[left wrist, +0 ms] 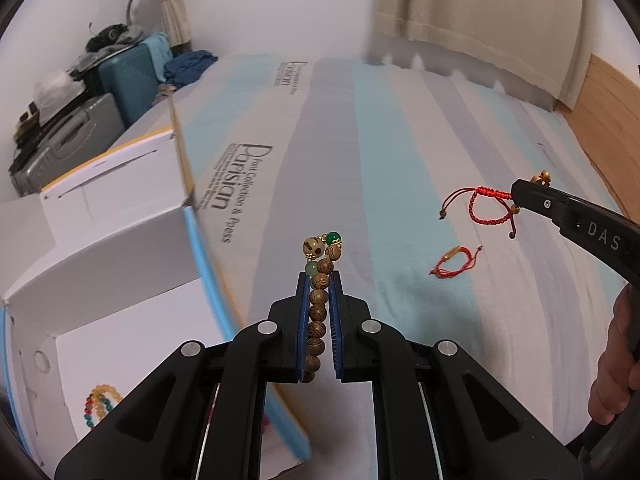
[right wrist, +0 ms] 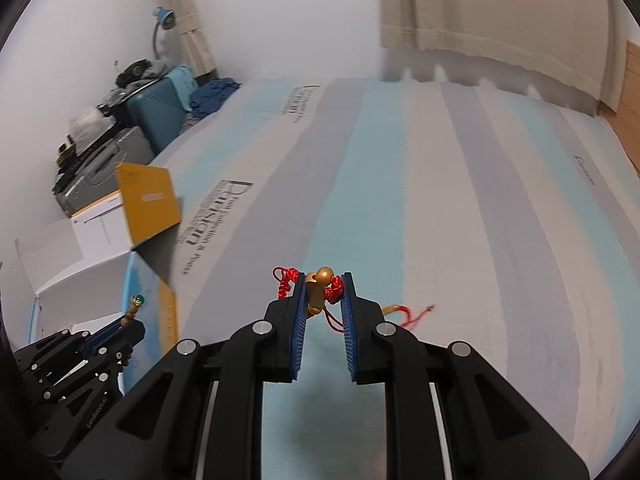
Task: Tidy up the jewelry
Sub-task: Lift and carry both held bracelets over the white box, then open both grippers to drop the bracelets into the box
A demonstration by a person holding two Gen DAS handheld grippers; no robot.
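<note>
While the left tool (left wrist: 319, 280) hangs above the striped bedsheet (left wrist: 384, 128), its two blue-padded jaws stand pressed together on a wooden bead bracelet (left wrist: 318, 308) — the brown grained beads run in a line down the narrow gap between the pads, and the upper end of the strand, with a cream patterned bead, a green bead and small gold spacers, sticks out past the fingertips. In the right wrist view the same tool shows at lower left with the green bead at its tip, just in front of the box.

The right tool (right wrist: 322, 280) is nearly closed, its jaws clamped on a red braided cord bracelet (right wrist: 334, 290) — a gold bead and a gold tube-shaped charm sit between the pads near the tips, with red knotted cord bunched to either side and a thin red end trailing down inside the gap. From the left wrist view that bracelet dangles from the tool's tip as an open red loop with loose cord ends, clear of the sheet.

A second, smaller red cord bracelet (left wrist: 454, 264) with a gold piece lies flat on the bedsheet, below the dangling one and apart from both tools.

At the left stands an open white cardboard box (left wrist: 120, 248) with blue edging; a multicoloured bead bracelet (left wrist: 100, 404) lies inside on its floor.
</note>
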